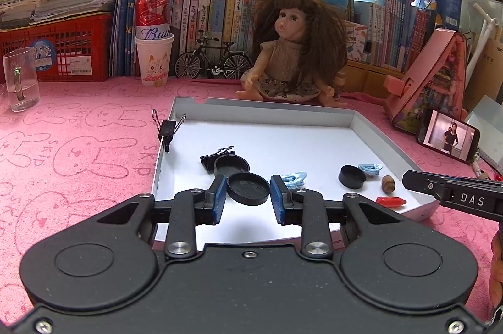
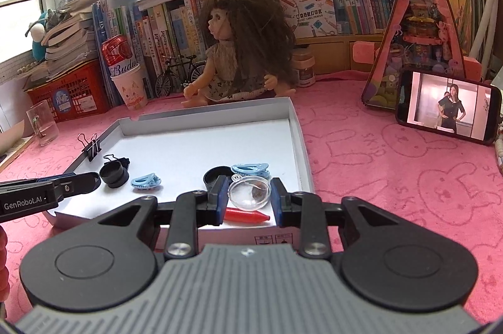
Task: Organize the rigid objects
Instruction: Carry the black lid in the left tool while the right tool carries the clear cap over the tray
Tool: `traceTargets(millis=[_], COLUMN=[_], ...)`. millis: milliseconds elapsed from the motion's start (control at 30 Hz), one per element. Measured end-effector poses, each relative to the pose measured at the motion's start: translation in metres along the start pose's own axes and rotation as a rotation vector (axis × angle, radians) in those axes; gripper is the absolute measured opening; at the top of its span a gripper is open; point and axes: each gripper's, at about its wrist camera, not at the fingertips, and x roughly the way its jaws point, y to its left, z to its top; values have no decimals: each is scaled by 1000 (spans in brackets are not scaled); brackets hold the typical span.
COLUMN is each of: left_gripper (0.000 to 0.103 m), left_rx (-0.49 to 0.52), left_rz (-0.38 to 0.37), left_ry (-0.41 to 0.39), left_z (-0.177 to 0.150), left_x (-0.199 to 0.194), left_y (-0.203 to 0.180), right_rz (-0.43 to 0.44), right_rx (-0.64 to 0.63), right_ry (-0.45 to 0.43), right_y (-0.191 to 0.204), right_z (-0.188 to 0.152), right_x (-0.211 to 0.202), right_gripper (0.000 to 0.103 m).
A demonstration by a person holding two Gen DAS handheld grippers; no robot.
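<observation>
A shallow white box tray (image 1: pixel 264 109) (image 2: pixel 301 145) lies on the pink cloth. In the left wrist view my left gripper (image 1: pixel 248 195) is shut on a round black lid (image 1: pixel 248 187) just above the tray floor. Another black lid (image 1: pixel 231 164), a black binder clip (image 1: pixel 209 161), a blue clip (image 1: pixel 294 179), a black cap (image 1: pixel 352 176), a second blue clip (image 1: pixel 371 169), a brown nut (image 1: pixel 389 184) and a red crayon (image 1: pixel 391 202) lie in the tray. My right gripper (image 2: pixel 248 195) is shut on a clear round dome (image 2: pixel 248 192) above the red crayon (image 2: pixel 246 215).
A binder clip (image 1: pixel 166 128) is clamped on the tray's left wall. A doll (image 1: pixel 292 51) sits behind the tray. A glass mug (image 1: pixel 20 79), a paper cup with a can (image 1: pixel 154 57), a toy bicycle (image 1: pixel 213 60), a phone (image 2: pixel 448 106) and a pink toy house (image 2: pixel 415 29) stand around.
</observation>
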Motion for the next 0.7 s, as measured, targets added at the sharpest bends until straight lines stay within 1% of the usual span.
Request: traceTargets(millis=[433, 500, 700], left_gripper=[28, 25, 25], left_rx=[-18, -21, -27], left_rz=[31, 35, 44], left_ry=[25, 32, 39], left_z=[3, 3, 4], left_x=[26, 29, 37], left_y=[3, 3, 5], right_rz=[-7, -12, -23], right_rx=[-20, -24, -27], right_ry=[17, 24, 32], right_y=[7, 7, 7], right_z=[5, 5, 5], right_x=[27, 31, 38], right_gripper=[34, 34, 34])
